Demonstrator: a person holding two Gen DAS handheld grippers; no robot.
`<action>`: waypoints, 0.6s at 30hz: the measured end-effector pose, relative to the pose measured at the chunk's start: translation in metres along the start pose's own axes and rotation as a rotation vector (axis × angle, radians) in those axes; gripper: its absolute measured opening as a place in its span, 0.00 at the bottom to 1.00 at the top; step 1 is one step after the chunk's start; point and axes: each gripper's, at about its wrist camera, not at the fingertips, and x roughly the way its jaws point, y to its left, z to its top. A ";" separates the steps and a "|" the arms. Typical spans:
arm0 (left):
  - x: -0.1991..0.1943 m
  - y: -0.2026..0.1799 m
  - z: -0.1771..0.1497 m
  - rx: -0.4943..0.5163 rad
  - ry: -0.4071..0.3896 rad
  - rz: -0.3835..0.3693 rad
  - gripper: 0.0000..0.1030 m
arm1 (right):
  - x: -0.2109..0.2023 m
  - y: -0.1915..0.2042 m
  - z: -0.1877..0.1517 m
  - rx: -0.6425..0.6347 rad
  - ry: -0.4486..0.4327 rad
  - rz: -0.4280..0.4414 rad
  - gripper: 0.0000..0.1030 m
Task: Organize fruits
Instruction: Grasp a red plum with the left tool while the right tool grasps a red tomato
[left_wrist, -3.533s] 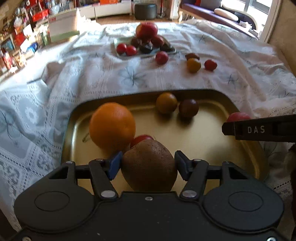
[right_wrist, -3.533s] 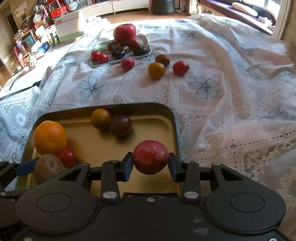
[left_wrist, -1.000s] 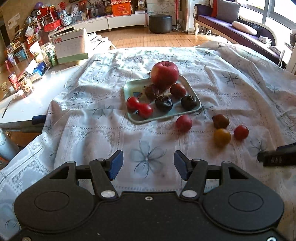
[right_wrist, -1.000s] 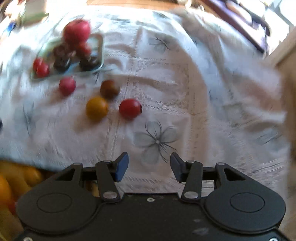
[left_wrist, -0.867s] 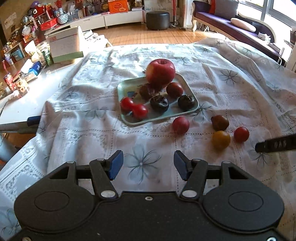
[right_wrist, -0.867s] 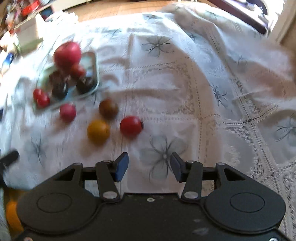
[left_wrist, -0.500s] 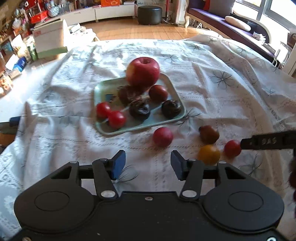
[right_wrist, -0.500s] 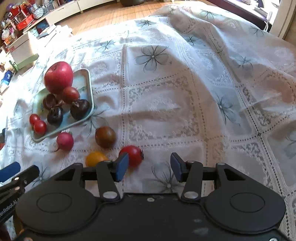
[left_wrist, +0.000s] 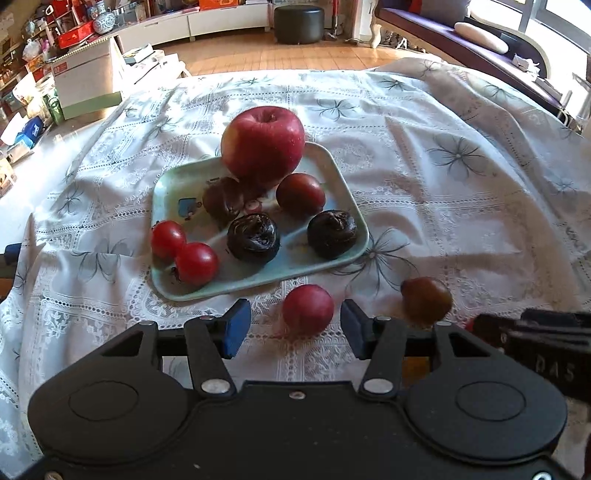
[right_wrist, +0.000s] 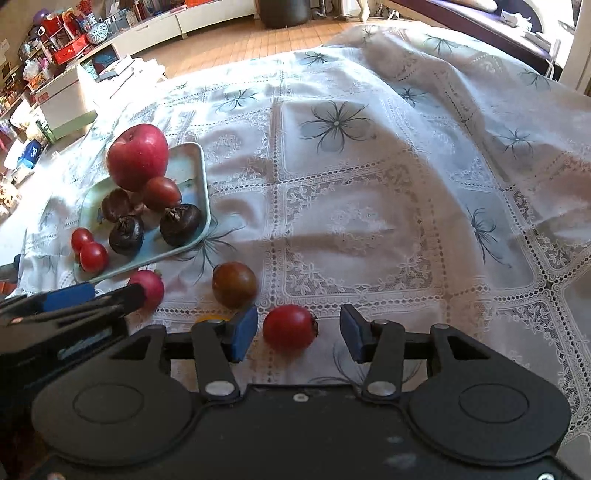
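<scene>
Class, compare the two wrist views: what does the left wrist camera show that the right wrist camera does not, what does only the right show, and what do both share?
Only the left wrist view shows the open left gripper framing the pinkish-red fruit lying on the cloth.

Only the right wrist view shows the open right gripper framing a red tomato, and a sliver of yellow fruit behind its left finger.

Both show the green tray with the big apple, two dark wrinkled fruits, two small red tomatoes, and the brown fruit on the lace tablecloth.
</scene>
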 end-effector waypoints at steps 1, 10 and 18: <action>0.002 0.000 0.000 -0.001 0.002 -0.003 0.56 | 0.002 0.001 0.000 -0.004 0.004 -0.001 0.48; 0.025 -0.003 0.002 0.003 0.017 0.023 0.56 | 0.019 0.006 -0.004 -0.018 0.058 -0.029 0.45; 0.033 0.000 0.006 -0.041 0.016 -0.006 0.42 | 0.016 0.010 -0.006 -0.043 0.050 -0.025 0.35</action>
